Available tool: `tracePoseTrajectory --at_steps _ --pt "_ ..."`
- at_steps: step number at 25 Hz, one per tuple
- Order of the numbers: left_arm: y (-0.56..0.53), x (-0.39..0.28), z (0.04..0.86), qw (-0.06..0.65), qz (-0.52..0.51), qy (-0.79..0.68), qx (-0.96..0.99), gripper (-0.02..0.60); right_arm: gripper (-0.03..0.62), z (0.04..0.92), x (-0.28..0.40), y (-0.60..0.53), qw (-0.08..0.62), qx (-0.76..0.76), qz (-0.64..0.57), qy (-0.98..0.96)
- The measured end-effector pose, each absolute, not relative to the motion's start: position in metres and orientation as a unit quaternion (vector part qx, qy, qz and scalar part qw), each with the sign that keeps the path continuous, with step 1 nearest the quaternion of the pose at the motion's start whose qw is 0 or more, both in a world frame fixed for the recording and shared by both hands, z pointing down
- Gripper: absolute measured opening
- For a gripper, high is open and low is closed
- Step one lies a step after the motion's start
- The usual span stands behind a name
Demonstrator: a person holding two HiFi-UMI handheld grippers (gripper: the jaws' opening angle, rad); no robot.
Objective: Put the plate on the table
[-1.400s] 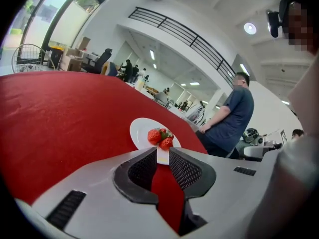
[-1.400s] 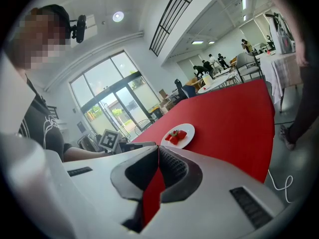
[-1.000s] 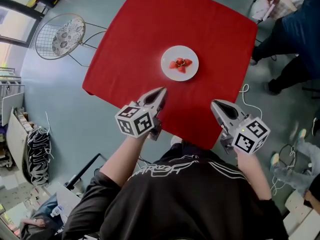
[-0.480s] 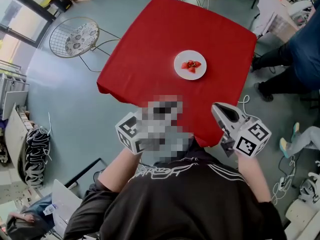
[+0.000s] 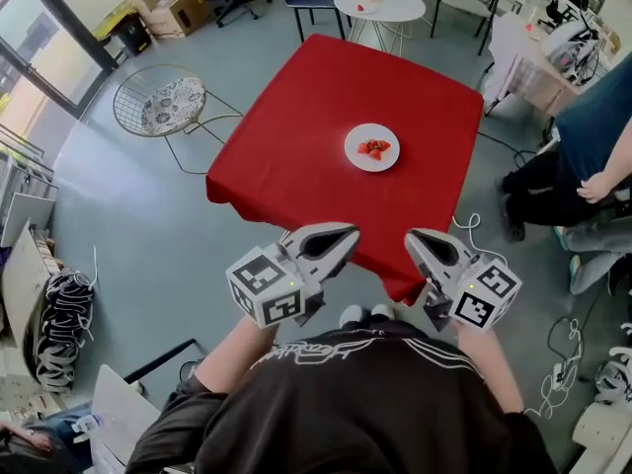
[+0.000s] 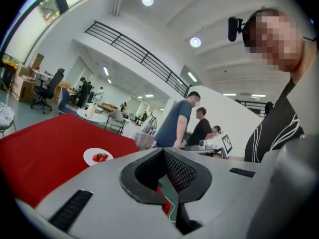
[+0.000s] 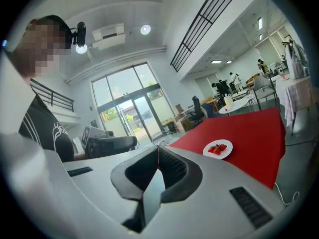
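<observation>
A white plate [image 5: 372, 148] with a few strawberries rests on the red table [image 5: 296, 136], right of its middle. Both grippers hang in front of the table's near corner, well short of the plate and apart from it. My left gripper [image 5: 352, 232] is shut with nothing in it, and my right gripper [image 5: 412, 236] beside it is shut and empty as well. In the left gripper view the plate [image 6: 98, 157] lies far off to the left of the shut jaws [image 6: 163, 151]. In the right gripper view the plate [image 7: 218, 149] lies to the right beyond the shut jaws [image 7: 158, 148].
A wire chair [image 5: 163, 102] with a patterned cushion stands left of the table. A small round white table [image 5: 388, 5] with a yellow cup is behind it. A person [image 5: 583, 156] stands at the right, with cables [image 5: 563, 363] on the floor.
Both grippers have drawn back from over the table's near edge and closer together. The table and plate now lie farther away; the plate has stayed where it was on the cloth.
</observation>
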State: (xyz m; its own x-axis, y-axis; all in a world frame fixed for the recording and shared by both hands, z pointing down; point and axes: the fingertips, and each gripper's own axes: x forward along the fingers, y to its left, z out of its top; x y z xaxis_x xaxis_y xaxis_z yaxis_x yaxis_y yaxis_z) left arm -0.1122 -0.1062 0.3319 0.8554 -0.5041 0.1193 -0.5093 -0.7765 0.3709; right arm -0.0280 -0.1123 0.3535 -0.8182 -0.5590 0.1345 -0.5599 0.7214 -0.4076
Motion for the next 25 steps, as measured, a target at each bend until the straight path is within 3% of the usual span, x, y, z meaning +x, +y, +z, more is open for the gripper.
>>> tracePoseTrajectory --at_steps 25 --pt "0.015 -0.016 0.282 0.142 0.002 -0.293 0.945 0.006 0.008 0.309 0.051 0.006 -0.009 0.287 0.143 -0.947"
